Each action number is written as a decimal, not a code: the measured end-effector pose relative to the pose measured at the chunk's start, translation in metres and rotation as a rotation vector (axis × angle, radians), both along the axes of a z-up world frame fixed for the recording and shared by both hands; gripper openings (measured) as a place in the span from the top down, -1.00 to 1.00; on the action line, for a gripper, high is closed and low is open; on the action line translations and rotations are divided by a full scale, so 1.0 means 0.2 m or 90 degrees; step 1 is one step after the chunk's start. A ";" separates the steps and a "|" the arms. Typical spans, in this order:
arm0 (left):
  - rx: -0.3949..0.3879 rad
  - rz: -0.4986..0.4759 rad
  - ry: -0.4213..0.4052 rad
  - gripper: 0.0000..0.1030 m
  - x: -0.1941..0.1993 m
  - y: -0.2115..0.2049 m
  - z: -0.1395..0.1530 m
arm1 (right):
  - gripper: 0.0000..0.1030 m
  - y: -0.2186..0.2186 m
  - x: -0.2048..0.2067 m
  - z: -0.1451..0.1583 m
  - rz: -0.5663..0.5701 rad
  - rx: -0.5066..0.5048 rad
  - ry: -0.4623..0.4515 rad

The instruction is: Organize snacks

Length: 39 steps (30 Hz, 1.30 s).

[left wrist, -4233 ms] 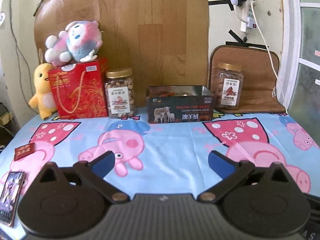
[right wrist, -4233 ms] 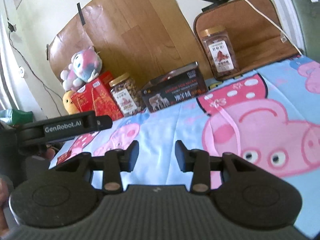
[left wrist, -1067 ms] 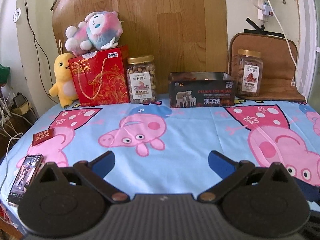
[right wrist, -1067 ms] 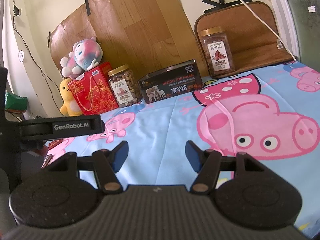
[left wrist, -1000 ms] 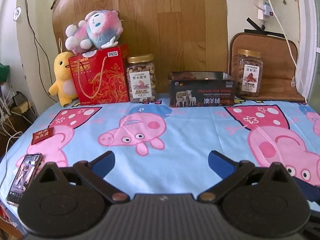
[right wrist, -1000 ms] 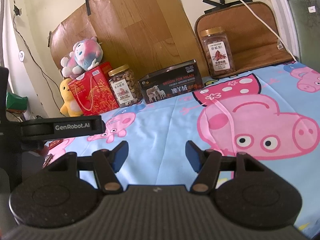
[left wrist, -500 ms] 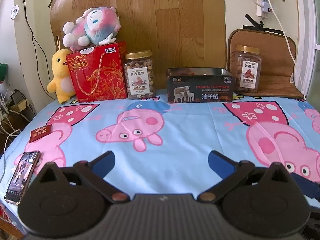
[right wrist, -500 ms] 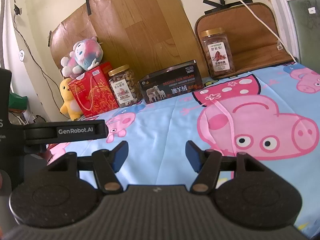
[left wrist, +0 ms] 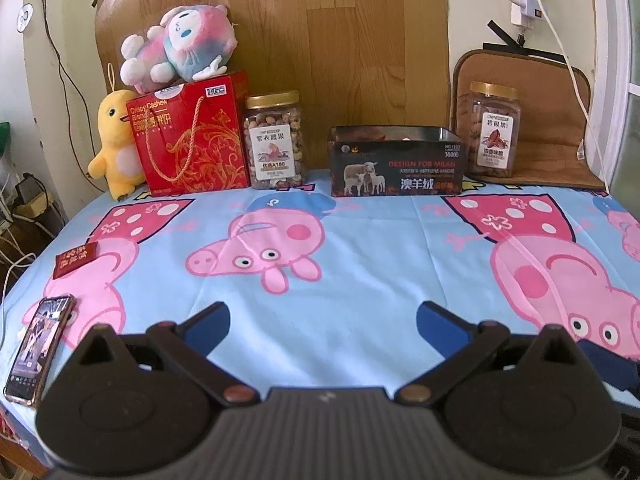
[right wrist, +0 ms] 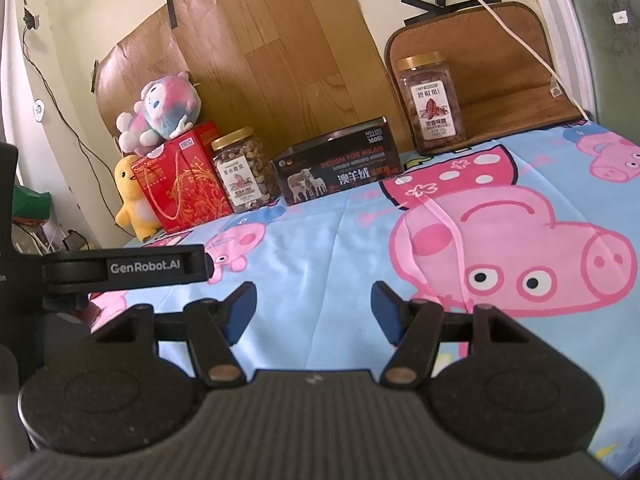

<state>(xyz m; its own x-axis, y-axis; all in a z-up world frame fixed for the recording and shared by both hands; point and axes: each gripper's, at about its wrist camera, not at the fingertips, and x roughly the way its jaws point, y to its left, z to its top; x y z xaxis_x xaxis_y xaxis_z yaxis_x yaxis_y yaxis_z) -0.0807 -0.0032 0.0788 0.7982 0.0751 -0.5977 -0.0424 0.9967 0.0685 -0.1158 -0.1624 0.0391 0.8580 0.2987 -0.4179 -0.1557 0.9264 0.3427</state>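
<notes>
A row of snacks stands along the back of the table: a red cashew gift box (left wrist: 188,140), a jar of nuts (left wrist: 275,142), a dark open tin (left wrist: 396,166) and a second jar (left wrist: 493,132) at the right. They also show in the right wrist view: the gift box (right wrist: 182,184), the nut jar (right wrist: 244,174), the tin (right wrist: 340,172), the second jar (right wrist: 432,104). My left gripper (left wrist: 322,320) is open and empty near the front edge. My right gripper (right wrist: 314,306) is open and empty, far from the snacks.
A pink plush (left wrist: 180,46) lies on the gift box; a yellow duck plush (left wrist: 114,144) stands beside it. A phone (left wrist: 38,350) and a small red packet (left wrist: 76,258) lie at the left edge. The tablecloth (left wrist: 380,248) is blue with pig prints. The left gripper's body (right wrist: 120,268) shows in the right view.
The left gripper has drawn back and tilted a little, so the snack row sits lower and farther. The right gripper opened earlier and has since barely moved.
</notes>
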 end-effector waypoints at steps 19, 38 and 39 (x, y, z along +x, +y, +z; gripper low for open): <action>-0.006 0.007 0.004 -1.00 0.02 0.04 -0.04 | -0.28 0.02 0.01 -0.01 0.000 -0.007 0.012; -0.018 -0.022 0.035 -1.00 0.41 0.00 -0.12 | -0.36 -0.11 0.35 0.01 -0.039 -0.038 0.019; -0.017 -0.023 0.036 -1.00 0.43 0.00 -0.12 | -0.36 -0.12 0.37 0.01 -0.042 -0.037 0.018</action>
